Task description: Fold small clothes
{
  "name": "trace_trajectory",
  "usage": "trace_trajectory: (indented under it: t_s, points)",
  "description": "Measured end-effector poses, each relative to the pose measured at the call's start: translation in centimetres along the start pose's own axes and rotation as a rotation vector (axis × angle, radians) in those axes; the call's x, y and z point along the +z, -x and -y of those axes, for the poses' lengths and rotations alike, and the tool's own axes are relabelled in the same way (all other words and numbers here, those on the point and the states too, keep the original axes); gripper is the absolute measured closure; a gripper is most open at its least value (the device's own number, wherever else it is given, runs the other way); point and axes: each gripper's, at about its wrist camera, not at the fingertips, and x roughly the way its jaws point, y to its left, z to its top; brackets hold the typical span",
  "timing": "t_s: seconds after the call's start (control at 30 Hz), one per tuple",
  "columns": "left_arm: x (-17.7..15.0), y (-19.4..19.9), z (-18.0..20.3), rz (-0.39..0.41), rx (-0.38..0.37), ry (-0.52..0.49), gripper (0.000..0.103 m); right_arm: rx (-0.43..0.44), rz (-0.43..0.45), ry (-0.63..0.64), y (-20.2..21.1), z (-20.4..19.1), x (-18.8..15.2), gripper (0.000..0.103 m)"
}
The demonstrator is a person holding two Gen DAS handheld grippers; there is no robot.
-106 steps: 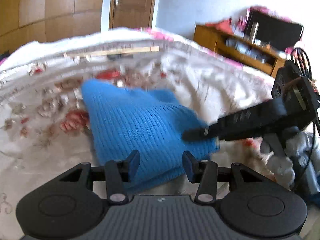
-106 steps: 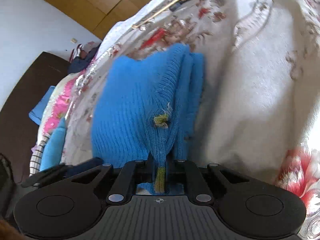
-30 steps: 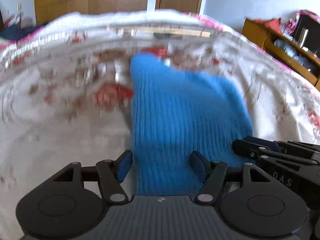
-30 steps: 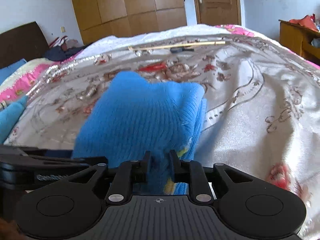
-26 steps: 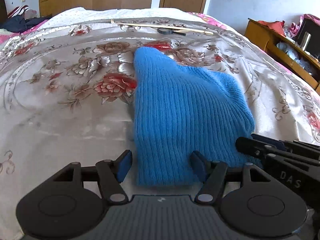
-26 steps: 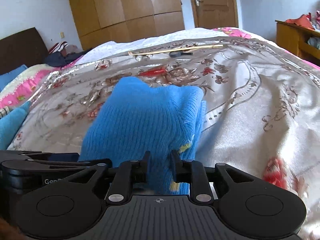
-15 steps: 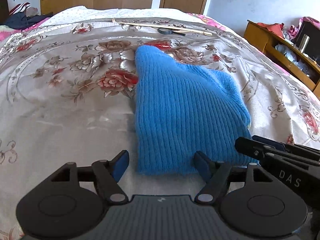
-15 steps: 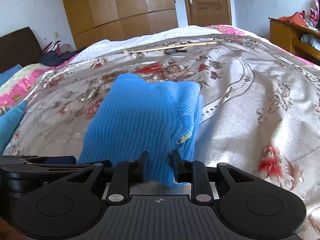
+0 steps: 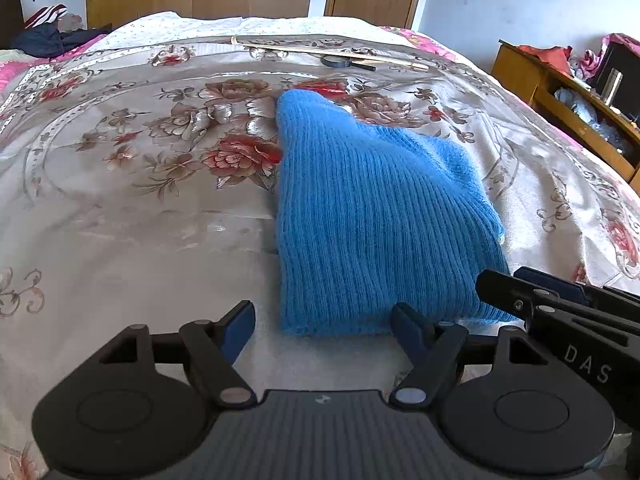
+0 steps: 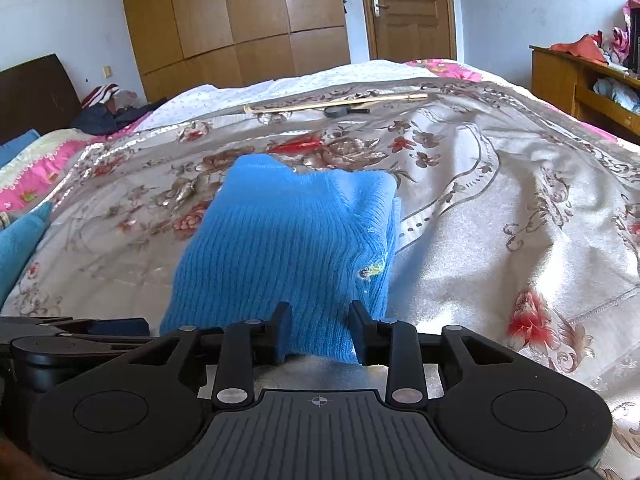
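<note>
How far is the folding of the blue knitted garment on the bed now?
Done: the blue knitted garment lies folded compactly on the floral bedspread. In hand: the left gripper and right gripper are opening, releasing its near edge. Left: withdrawing both grippers.

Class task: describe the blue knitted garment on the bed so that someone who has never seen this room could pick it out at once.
Find the floral bedspread. At its middle, near the front edge, lies the folded blue knit. It is the only ribbed, bright blue thing on the flowers, with a small yellow-green mark on its right edge.
</note>
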Motion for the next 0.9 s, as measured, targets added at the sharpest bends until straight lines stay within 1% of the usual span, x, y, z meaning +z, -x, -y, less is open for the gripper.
trace_trajectory:
  t_s: [0.2, 0.67, 0.77, 0.9]
  points:
    - [-0.08, 0.09, 0.08, 0.001, 0.018, -0.004, 0.014, -0.012, -0.001, 0.003, 0.27, -0.04, -0.29, 0.067]
    - [-0.25, 0.22, -0.26, 0.0, 0.012, 0.008, 0.013, -0.029, -0.007, 0.009, -0.15, 0.2, -0.47, 0.067]
    - [-0.37, 0.13, -0.26, -0.001, 0.013, 0.003, 0.012, -0.046, -0.013, 0.004, -0.35, 0.41, -0.57, 0.066]
    - [-0.47, 0.07, -0.17, 0.0, 0.016, 0.0, 0.008, -0.081, -0.023, -0.005, -0.63, 0.83, -0.68, 0.066]
